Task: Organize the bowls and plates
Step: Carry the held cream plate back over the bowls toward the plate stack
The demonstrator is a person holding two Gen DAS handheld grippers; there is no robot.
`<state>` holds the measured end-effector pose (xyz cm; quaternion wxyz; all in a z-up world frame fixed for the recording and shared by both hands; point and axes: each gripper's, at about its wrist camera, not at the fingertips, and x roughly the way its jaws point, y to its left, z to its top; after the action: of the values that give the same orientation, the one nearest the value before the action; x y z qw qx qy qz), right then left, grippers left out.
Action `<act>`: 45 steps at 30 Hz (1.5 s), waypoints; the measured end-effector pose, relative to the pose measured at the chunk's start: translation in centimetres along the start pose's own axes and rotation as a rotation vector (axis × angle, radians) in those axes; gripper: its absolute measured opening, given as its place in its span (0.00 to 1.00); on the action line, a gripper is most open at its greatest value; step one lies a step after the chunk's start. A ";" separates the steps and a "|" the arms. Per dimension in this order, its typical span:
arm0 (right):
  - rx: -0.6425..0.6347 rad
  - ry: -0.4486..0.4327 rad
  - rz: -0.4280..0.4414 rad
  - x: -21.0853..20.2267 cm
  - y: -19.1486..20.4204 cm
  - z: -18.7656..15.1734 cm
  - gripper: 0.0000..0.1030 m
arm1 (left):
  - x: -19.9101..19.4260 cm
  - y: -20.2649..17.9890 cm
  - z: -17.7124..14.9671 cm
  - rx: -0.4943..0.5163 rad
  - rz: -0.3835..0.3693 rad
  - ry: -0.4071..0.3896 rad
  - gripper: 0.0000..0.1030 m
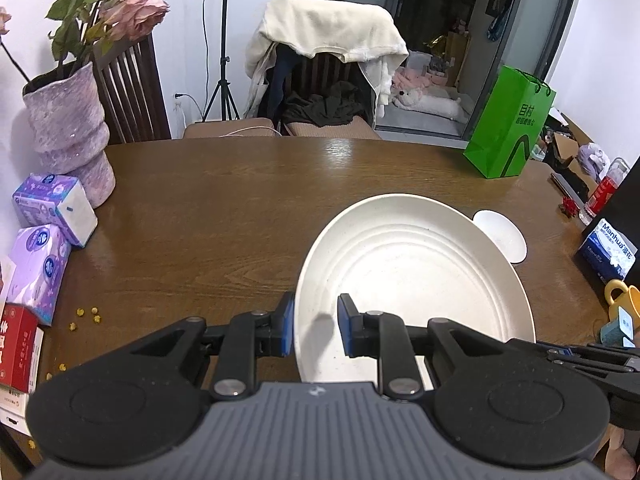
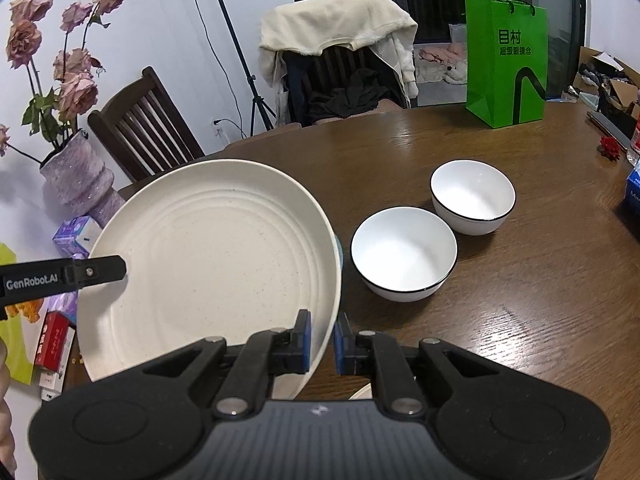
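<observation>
Gripping the plate (image 1: 412, 272) by opposite edges, both sets of fingers are drawn narrow on its rim. On the left gripper (image 1: 316, 326) one blue pad sits outside the rim and the other inside, over the plate's ribbed face. On the right gripper (image 2: 322, 344) the pads pinch the rim edge-on, close together. The left gripper's black finger (image 2: 100, 270) also shows in the right wrist view, lying over the plate's far rim.

The plate is cream, speckled, and tilted; it seems to be held clear of the tabletop (image 1: 224, 208), though its underside is hidden. A sliver of another pale rim (image 2: 362, 392) peeks out below the right fingers, too little to identify.

Just beside the plate stand two white bowls with dark rims, upright and empty: the near bowl (image 2: 404, 254) and the far bowl (image 2: 474, 196), touching or nearly so.

Farther out, a green bag (image 2: 506, 60) stands at the far edge, a vase (image 1: 68, 128) of pink roses at the left with tissue packs (image 1: 52, 208) beside it, and a chair (image 2: 340, 52) draped with a cream garment beyond.
</observation>
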<state>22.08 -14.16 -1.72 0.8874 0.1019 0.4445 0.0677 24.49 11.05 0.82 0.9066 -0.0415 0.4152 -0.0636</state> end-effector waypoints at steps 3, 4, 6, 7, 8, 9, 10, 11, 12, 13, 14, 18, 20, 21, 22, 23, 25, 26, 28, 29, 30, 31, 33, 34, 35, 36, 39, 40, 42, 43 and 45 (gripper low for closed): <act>-0.003 0.000 0.004 -0.2 0.1 -0.5 0.11 | -0.1 0.2 -0.4 -0.004 -0.001 0.001 0.22; -0.005 0.000 0.004 -0.3 0.2 -0.5 0.11 | -0.2 0.3 -0.6 -0.005 -0.001 0.001 0.22; -0.014 0.000 0.002 -0.3 0.4 -0.8 0.11 | -0.4 0.4 -0.8 -0.007 -0.002 0.001 0.22; -0.017 -0.001 0.000 -0.4 0.4 -1.0 0.11 | -0.4 0.4 -0.9 -0.008 -0.002 0.000 0.22; -0.018 -0.002 -0.001 -0.4 0.5 -1.1 0.11 | -0.5 0.5 -1.1 -0.010 -0.003 0.000 0.22; -0.020 -0.001 0.000 -0.4 0.5 -1.3 0.11 | -0.5 0.5 -1.2 -0.012 -0.005 0.000 0.22; -0.020 -0.002 0.000 -0.5 0.5 -1.4 0.11 | -0.6 0.6 -1.4 -0.014 -0.007 -0.001 0.22; -0.021 -0.002 0.000 -0.6 0.5 -1.5 0.11 | -0.7 0.6 -1.5 -0.016 -0.007 -0.001 0.22; -0.022 -0.003 0.000 -0.6 0.5 -1.6 0.11 | -0.7 0.7 -1.7 -0.018 -0.008 -0.001 0.22; -0.022 -0.003 0.002 -0.7 0.5 -1.7 0.11 | -0.8 0.7 -1.8 -0.020 -0.010 -0.001 0.22; -0.022 -0.003 0.002 -0.8 0.5 -1.8 0.11 | -0.9 0.7 -2.0 -0.022 -0.012 -0.001 0.22; -0.022 -0.002 0.002 -0.9 0.5 -2.3 0.11 | -1.2 0.6 -2.5 -0.019 -0.010 -0.006 0.22; -0.022 -0.002 0.003 -1.0 0.5 -2.4 0.11 | -1.2 0.6 -2.5 -0.020 -0.011 -0.006 0.22; -0.022 -0.002 0.003 -1.0 0.5 -2.4 0.11 | -1.3 0.5 -2.6 -0.021 -0.013 -0.007 0.22; -0.021 -0.003 0.003 -1.0 0.5 -2.5 0.11 | -1.3 0.6 -2.8 -0.022 -0.014 -0.006 0.22; -0.021 -0.003 0.003 -1.0 0.4 -2.5 0.11 | -1.4 0.5 -2.9 -0.023 -0.017 -0.006 0.22; -0.017 -0.004 0.004 -1.1 0.3 -2.9 0.11 | -1.6 0.4 -3.3 -0.017 -0.021 -0.010 0.22; -0.013 -0.005 0.004 -1.2 0.2 -3.1 0.11 | -1.6 0.3 -3.4 -0.014 -0.021 -0.011 0.22; -0.006 -0.003 0.004 -1.3 0.0 -3.4 0.11 | -1.7 0.1 -3.6 -0.010 -0.023 -0.012 0.22; -0.002 -0.002 0.006 -1.4 -0.1 -3.6 0.11 | -1.8 0.0 -3.7 -0.010 -0.025 -0.012 0.22; 0.001 -0.002 0.006 -1.4 -0.2 -3.8 0.11 | -1.8 -0.1 -3.8 -0.010 -0.027 -0.012 0.22; 0.002 -0.004 0.005 -1.5 -0.4 -4.0 0.11 | -1.8 -0.1 -3.8 -0.010 -0.030 -0.013 0.22; 0.007 -0.008 0.002 -1.7 -0.5 -4.2 0.11 | -1.9 -0.3 -4.0 -0.010 -0.035 -0.014 0.22; 0.008 -0.009 0.001 -1.8 -0.7 -4.4 0.11 | -1.9 -0.4 -4.0 -0.009 -0.037 -0.015 0.22; 0.011 -0.009 0.001 -1.8 -0.8 -4.5 0.11 | -2.0 -0.5 -4.1 -0.008 -0.038 -0.016 0.22; 0.014 -0.009 0.001 -1.9 -0.9 -4.6 0.11 | -1.9 -0.5 -4.1 -0.007 -0.040 -0.016 0.22; 0.019 -0.009 0.000 -2.1 -1.2 -5.0 0.11 | -1.9 -0.6 -4.4 -0.007 -0.043 -0.013 0.22; 0.020 -0.009 -0.001 -2.1 -1.3 -5.2 0.11 | -1.8 -0.6 -4.4 -0.010 -0.045 -0.010 0.22; 0.021 -0.009 -0.003 -2.3 -1.4 -5.4 0.11 | -1.8 -0.6 -4.6 -0.014 -0.048 -0.007 0.22; 0.022 -0.008 -0.003 -2.3 -1.4 -5.5 0.11 | -1.7 -0.6 -4.6 -0.015 -0.049 -0.006 0.22; 0.021 -0.008 -0.003 -2.3 -1.4 -5.5 0.11 | -1.6 -0.6 -4.7 -0.011 -0.050 -0.004 0.22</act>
<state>16.33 -15.33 -3.50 0.8880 0.1110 0.4420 0.0612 19.83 10.59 -0.95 0.9054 -0.0572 0.4124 -0.0838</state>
